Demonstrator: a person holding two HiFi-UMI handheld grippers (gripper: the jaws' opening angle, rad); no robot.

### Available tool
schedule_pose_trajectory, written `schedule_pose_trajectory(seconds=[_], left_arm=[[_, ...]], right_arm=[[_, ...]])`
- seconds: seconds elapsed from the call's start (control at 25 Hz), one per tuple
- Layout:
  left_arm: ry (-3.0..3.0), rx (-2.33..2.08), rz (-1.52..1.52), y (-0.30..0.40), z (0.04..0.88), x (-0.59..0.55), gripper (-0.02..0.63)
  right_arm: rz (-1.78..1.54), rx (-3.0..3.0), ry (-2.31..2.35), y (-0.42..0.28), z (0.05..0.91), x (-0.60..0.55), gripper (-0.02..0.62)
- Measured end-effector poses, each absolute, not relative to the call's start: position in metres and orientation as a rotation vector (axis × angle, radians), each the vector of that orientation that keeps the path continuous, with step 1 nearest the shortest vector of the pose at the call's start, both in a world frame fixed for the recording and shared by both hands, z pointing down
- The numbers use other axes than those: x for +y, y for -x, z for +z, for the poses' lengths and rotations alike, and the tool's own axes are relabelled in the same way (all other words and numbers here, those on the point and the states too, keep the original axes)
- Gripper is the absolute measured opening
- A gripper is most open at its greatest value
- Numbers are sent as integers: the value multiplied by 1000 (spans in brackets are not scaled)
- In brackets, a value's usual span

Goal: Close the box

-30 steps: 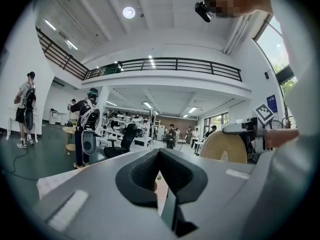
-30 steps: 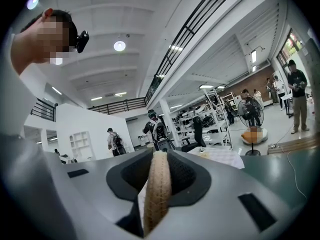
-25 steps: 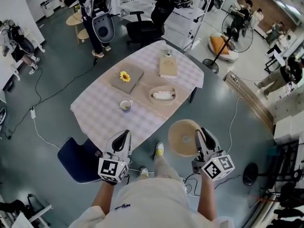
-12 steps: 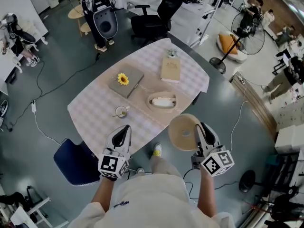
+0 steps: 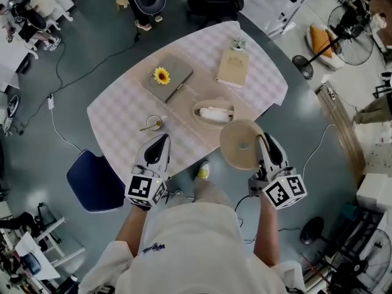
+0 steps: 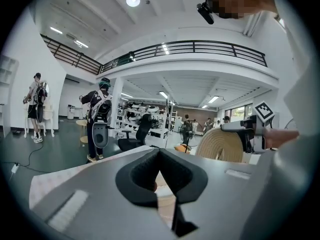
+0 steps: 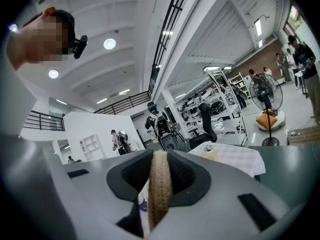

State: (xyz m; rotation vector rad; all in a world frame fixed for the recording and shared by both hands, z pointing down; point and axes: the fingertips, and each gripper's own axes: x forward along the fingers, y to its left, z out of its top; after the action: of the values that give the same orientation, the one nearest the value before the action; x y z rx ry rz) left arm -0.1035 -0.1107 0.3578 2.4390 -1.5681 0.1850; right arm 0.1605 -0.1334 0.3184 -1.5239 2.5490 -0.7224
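A round woven lid (image 5: 241,146) stands on edge between the jaws of my right gripper (image 5: 264,141), which is shut on its rim; in the right gripper view the lid (image 7: 160,184) fills the gap of that gripper (image 7: 160,158). The lid hangs over the table's near edge, just in front of the oval woven box (image 5: 197,113), which sits uncovered with something white inside. My left gripper (image 5: 160,142) hovers at the near table edge to the left, jaws together and holding nothing. The left gripper view shows its jaws (image 6: 159,156) and the lid (image 6: 222,145) off to the right.
The table (image 5: 119,130) has a checked cloth. On it lie a grey book with a sunflower (image 5: 166,78), a beige flat box (image 5: 233,67) and a small cup (image 5: 153,124). A blue chair (image 5: 95,179) stands at the left near corner. Cables cross the floor.
Both grippers have come forward to the table's near edge. The lid, still held, now overlaps the table beside the woven box. The jaws look unchanged.
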Motion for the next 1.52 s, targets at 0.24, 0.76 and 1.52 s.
schedule_pose_trajectory(seconds=[0.24, 0.76, 1.52], left_arm=[[-2385, -1599, 237, 87, 379, -137, 2], [-2274, -1609, 318, 99, 438, -172, 2], [-2240, -1418, 446, 97, 543, -221, 2]], right_arm=[[-811, 2525, 1434, -168, 337, -176, 89], [-884, 2409, 1433, -145, 372, -233, 91], [-955, 2216, 1503, -91, 457, -280, 91]])
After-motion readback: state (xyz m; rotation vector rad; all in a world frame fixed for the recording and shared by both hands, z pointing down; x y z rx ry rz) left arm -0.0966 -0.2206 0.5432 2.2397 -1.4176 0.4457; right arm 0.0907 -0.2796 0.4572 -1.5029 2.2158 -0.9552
